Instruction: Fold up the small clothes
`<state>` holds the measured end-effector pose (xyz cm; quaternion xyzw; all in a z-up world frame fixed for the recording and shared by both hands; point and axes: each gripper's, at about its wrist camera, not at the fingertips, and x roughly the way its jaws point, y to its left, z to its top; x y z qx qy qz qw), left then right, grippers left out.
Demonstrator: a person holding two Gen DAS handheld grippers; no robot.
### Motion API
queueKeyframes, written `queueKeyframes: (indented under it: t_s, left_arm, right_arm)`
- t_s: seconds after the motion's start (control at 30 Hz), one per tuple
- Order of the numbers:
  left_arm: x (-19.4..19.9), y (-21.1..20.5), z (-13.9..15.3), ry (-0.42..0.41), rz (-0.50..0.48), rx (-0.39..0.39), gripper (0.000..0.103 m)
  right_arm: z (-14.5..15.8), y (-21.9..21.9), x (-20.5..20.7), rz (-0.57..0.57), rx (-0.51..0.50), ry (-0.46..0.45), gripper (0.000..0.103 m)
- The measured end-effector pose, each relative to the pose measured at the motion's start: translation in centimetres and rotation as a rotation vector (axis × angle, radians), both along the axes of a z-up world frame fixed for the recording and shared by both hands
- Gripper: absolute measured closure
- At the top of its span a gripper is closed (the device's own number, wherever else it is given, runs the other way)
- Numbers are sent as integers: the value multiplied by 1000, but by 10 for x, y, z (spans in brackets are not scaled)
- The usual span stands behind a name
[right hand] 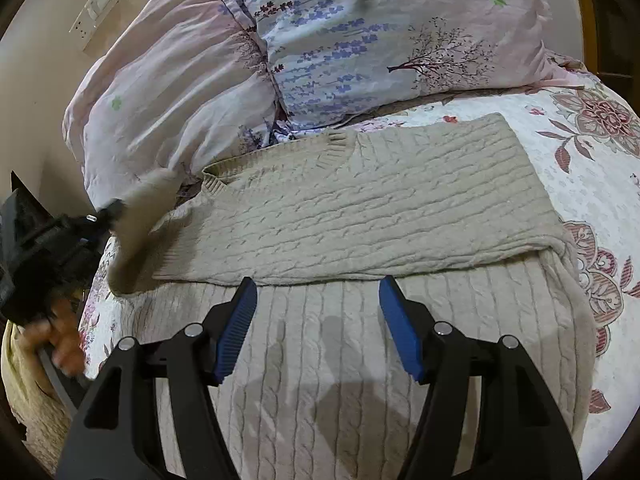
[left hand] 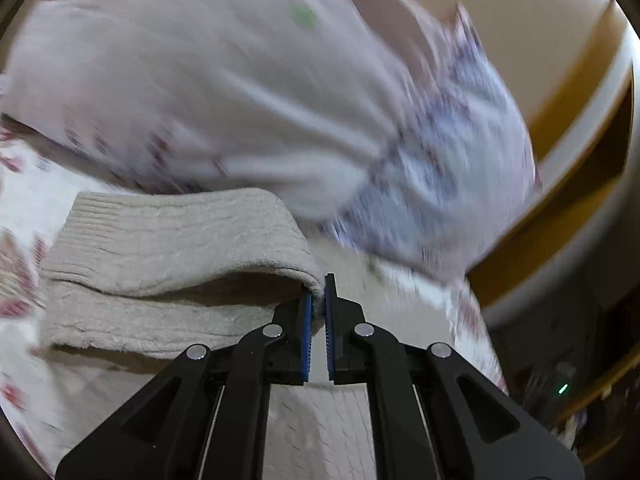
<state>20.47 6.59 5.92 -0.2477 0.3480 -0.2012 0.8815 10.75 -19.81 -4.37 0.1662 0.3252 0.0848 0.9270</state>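
Beige cable-knit sweater (right hand: 360,200) spread flat on a bed under a white quilted bedspread with maroon flower print (right hand: 592,168), upper half folded over the lower, fold edge running just ahead of the right fingertips. Right gripper (right hand: 318,294) hovering above the lower knit panel, blue-padded fingers (right hand: 240,320) spread apart, nothing between them. Left gripper (left hand: 319,292) clenched on a sleeve or edge of the same sweater (left hand: 168,248), knit pinched between blue pads (left hand: 306,312) and curling up and away to the left of the fingertips in a lifted fold. In the right wrist view, left gripper (right hand: 106,216) at far left, blurred, with the beige knit trailing from its tip; a hand (right hand: 52,344) below it at the bed's edge. Beyond the fingertips, a pale pink pillow (right hand: 168,96) beside a pillow with lavender-flower print (right hand: 360,40), both against the wall. White wall switch plate (right hand: 94,14) at upper left, well beyond the fingers.
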Motion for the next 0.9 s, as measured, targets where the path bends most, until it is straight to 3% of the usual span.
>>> queueKeyframes:
  t_s: [0.13,0.33,0.47,0.5,0.6,0.67,0.83,0.9]
  left_arm:
    - [2,-31,-21,60,-65,46,98]
    - [-2,-44,-43,131,-139,91,97]
    - [-17,-25,-43,137,-225,-14,61]
    - [-22,-16,-40,124,-221,-31,60]
    - [-35,25,-31,59,-133,-38,60]
    - [-38,57,-29,30,-25,-14,60]
    - [-23,88,-46,102,97,42,61]
    - [-19,96,-56,151,108,13,61]
  right_arm:
    - [-1,-2,-3,-5,-10,-5,40]
    - [7,7,-1,6,-58,-20,40]
    - [25,20,1,34,-101,-61,40]
    - [30,25,1,47,-114,-76,40]
    - [48,53,4,117,-170,-129,40]
    - [57,86,12,211,-217,-170,43]
    - [55,167,42,423,-303,-191,58]
    - [47,199,59,496,-353,-174,63]
